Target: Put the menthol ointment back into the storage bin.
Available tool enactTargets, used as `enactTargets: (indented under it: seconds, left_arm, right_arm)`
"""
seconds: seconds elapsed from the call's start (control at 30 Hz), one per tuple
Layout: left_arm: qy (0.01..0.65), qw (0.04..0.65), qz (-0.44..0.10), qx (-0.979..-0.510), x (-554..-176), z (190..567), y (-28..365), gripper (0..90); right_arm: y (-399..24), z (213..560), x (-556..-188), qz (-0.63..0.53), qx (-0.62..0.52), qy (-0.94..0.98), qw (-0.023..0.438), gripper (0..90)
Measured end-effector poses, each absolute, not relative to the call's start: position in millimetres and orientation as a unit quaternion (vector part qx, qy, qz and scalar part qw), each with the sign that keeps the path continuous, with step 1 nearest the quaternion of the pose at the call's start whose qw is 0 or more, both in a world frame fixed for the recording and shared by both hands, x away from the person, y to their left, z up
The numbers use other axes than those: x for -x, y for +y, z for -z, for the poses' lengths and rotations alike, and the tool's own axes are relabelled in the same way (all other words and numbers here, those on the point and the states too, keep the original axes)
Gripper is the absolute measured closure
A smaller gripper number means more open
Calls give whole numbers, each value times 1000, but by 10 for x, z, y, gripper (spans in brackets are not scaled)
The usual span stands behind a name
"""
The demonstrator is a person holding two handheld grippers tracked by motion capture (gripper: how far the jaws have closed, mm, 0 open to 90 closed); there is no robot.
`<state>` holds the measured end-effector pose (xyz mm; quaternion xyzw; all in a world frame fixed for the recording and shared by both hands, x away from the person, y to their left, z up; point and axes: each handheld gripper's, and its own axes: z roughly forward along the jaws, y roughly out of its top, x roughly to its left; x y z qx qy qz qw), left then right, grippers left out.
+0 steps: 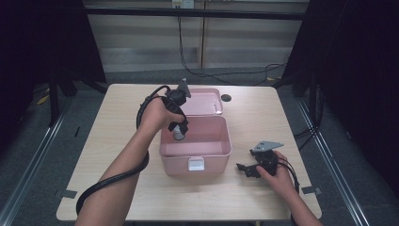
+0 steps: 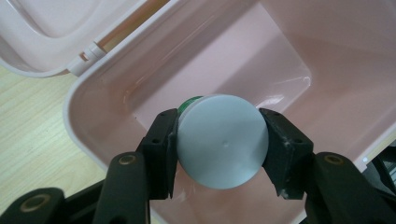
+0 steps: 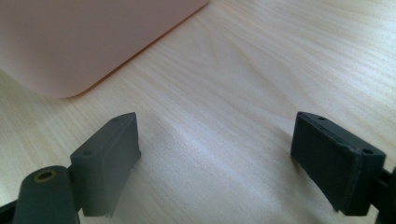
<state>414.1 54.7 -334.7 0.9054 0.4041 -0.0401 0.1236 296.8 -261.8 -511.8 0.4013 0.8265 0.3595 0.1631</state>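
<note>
Clearly the step in hand is lowering a small jar (image 2: 219, 140) into the open pink box (image 1: 221, 149). The left tool (image 1: 179, 126) reaches down from above the box's left part, and the left gripper view shows its two black pads (image 2: 161, 149) pinching the jar by the sides of its round grey lid, with a strip of green showing behind the lid's upper edge. The jar hangs within the box's walls, over the pale pink floor near the back left corner; whether its base already touches that floor I cannot tell, since the lid hides what lies below.

I judge the next move calls for easing the jar down until it stands on the box floor, then spreading the jaws and lifting the tool straight up, clear of the rim and of the hinged lid (image 1: 203, 101) lying flat behind the box.

The right tool (image 1: 248, 170) rests on the tabletop (image 1: 263, 113) just to the right of the box; its jaws stand spread wide with nothing between them but bare wood.

By count: one jar, one pink box with one lid and one white latch (image 1: 196, 164) on its front, two tools, and one small dark round spot (image 1: 226, 98) on the tabletop beyond the box.
</note>
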Motion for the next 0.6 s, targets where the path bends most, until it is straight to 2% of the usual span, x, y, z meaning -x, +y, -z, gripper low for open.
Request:
enactTargets:
  seconds: [0.6]
  left_arm:
    - [418,127,40,-899,-4181,3527,391,501]
  right_arm:
    - [-2618,5118,-2968,-360,-401,827,163,147]
